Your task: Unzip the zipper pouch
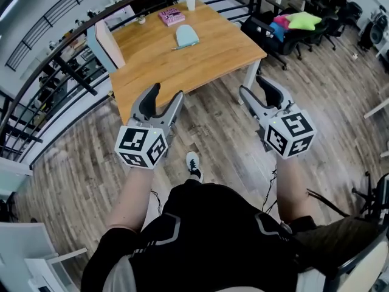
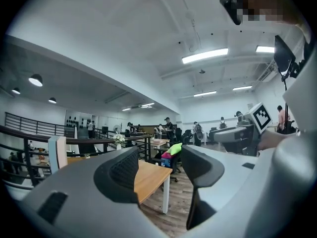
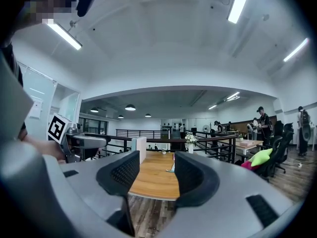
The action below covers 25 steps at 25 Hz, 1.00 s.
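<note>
Wood-plank flooring fills most of the head view, with a black railing (image 1: pixel 73 72) curving along the upper left. Toward the top centre stands a wooden table (image 1: pixel 200 66), and the pouch (image 1: pixel 186 35) (pale blue, lying flat) rests in the upper half of the tabletop. Both grippers hang over the floor in the middle of the frame, below the table's near edge and well apart from the pouch: the left gripper (image 1: pixel 166 93) left of centre, the right gripper (image 1: pixel 253 86) right of centre. Each has its jaws spread wide with nothing between them, as each gripper's own view shows. Whether the pouch's zipper is done up cannot be made out at this size. Office chairs with a green cushion (image 1: pixel 304 20) sit at the upper right. On the table, an upright panel (image 1: pixel 106 46) stands at the left edge, a pink book (image 1: pixel 171 16) lies just above the pouch, and a white vase (image 1: pixel 190 0) stands at the far edge, its flowers cut off by the frame's top.
</note>
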Available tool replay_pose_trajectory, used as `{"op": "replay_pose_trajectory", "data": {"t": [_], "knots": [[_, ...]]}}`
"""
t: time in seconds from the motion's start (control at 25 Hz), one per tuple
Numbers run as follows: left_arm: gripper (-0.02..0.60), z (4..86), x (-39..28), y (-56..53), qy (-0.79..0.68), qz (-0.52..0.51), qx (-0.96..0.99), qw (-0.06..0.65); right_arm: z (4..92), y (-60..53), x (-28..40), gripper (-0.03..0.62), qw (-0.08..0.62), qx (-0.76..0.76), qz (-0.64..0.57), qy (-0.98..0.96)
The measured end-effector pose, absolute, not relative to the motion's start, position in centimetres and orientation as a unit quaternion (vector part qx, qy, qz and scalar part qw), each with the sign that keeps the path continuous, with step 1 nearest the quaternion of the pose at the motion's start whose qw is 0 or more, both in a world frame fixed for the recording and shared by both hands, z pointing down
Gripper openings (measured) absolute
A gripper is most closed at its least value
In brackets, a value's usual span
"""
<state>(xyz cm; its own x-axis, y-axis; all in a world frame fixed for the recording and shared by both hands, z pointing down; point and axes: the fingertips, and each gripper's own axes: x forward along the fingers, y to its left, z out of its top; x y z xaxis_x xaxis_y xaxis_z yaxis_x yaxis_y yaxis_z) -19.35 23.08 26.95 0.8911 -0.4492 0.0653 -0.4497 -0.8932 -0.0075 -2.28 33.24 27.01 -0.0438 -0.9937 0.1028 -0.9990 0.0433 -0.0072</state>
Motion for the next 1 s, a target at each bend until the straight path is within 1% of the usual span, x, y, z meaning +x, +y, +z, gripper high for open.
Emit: {"op": "replay_pose_trajectory", "data": {"t": [0.4,1.0], "knots": [[0.287,27.2,-15.6,11.3,-0.207,0.03,0.978,0.002,26.8,21.9,0.3,0.23,0.056,0.687,0.031,-0.724],[0.285,29.5,-13.9,-3.1,-0.21,0.032,0.977,0.03,27.7,7.5,2.7,0.225,0.078,0.693,0.053,-0.715]]}}
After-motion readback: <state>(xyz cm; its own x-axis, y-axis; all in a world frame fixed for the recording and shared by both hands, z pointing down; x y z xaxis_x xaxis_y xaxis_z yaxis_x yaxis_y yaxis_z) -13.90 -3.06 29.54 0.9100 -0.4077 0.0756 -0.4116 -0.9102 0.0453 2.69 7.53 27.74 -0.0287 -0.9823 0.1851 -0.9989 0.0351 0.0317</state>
